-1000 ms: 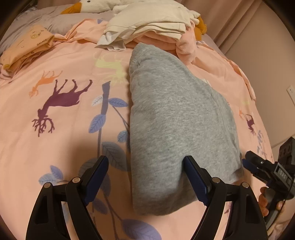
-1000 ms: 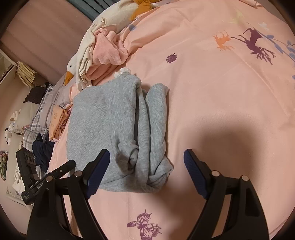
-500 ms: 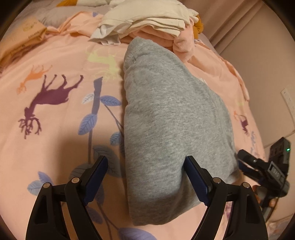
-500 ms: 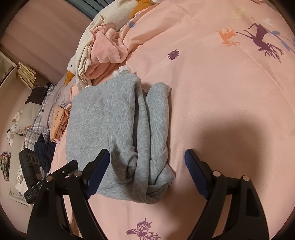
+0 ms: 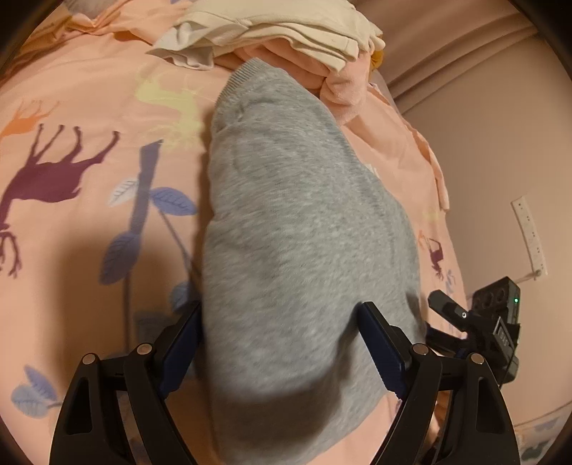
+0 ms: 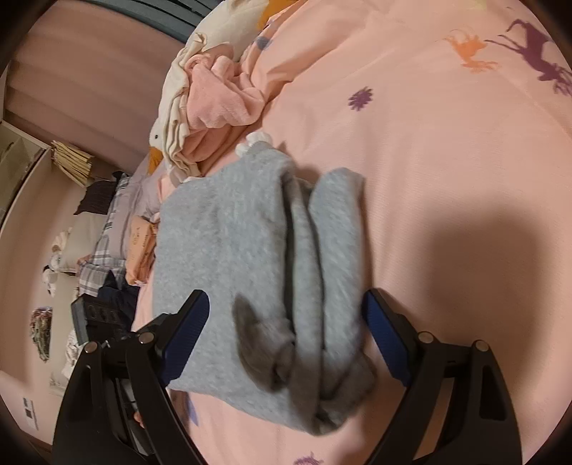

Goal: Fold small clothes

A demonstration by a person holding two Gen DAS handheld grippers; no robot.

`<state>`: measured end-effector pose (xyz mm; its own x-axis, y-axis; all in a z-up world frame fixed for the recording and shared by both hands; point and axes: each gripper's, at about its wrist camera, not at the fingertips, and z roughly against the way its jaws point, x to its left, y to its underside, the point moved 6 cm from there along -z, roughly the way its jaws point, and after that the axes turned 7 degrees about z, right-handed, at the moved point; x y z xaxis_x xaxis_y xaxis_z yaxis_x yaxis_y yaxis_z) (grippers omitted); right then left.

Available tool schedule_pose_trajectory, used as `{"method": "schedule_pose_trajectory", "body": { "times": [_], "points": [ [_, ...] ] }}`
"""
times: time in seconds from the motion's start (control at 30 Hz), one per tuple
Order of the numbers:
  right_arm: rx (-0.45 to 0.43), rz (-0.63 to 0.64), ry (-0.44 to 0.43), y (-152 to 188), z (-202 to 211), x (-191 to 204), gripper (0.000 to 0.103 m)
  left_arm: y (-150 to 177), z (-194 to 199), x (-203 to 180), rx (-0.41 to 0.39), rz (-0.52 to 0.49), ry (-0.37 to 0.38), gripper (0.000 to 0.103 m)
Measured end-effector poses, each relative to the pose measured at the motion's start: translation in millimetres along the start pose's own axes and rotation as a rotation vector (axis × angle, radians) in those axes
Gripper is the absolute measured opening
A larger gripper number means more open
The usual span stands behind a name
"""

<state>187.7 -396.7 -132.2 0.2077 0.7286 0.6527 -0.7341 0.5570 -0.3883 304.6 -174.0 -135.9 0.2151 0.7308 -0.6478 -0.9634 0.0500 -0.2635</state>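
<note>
A grey knit garment [image 5: 296, 214] lies folded lengthwise on the pink bed sheet [image 5: 71, 143]. My left gripper [image 5: 282, 343] is open and straddles its near end. One blue pad sits beside the garment's left edge and the other rests over its right part. In the right wrist view the same garment [image 6: 228, 250] shows its layered folded edge. My right gripper [image 6: 286, 329] straddles that end. Its jaws are opening, the bunched folds lie between them, and the pads do not press on the cloth.
A pile of cream and pink clothes [image 5: 286, 32] lies just beyond the garment's far end. A goose plush [image 6: 157, 143] and a folded orange piece [image 6: 141, 246] lie past it. The bed's edge and a wall [image 5: 500, 143] run along the right.
Both grippers have come forward and down over the grey garment, whose ends now fill more of the space between the jaws. The garment itself has kept its place.
</note>
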Motion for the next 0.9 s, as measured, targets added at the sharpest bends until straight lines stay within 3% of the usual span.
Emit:
{"method": "schedule_pose_trajectory", "body": {
  "times": [0.13,0.4,0.63,0.9],
  "points": [
    [0.006,0.004,-0.019,-9.3,-14.3,6.7,0.088,-4.3,-7.7,-4.1,-0.009,0.004,0.004,0.085],
    [-0.011,0.003,-0.047,-22.1,-40.6,21.9,0.078,-14.4,-14.2,-7.2,-0.024,0.026,0.014,0.086],
    [-0.042,0.069,-0.035,-23.1,-50.1,27.7,0.076,-12.7,-22.0,-13.7,-0.044,-0.04,-0.059,0.086],
    [-0.063,0.095,-0.031,-22.6,-47.2,23.4,0.064,-9.6,-22.2,-14.2,-0.067,-0.085,-0.096,0.086]
  ]
}}
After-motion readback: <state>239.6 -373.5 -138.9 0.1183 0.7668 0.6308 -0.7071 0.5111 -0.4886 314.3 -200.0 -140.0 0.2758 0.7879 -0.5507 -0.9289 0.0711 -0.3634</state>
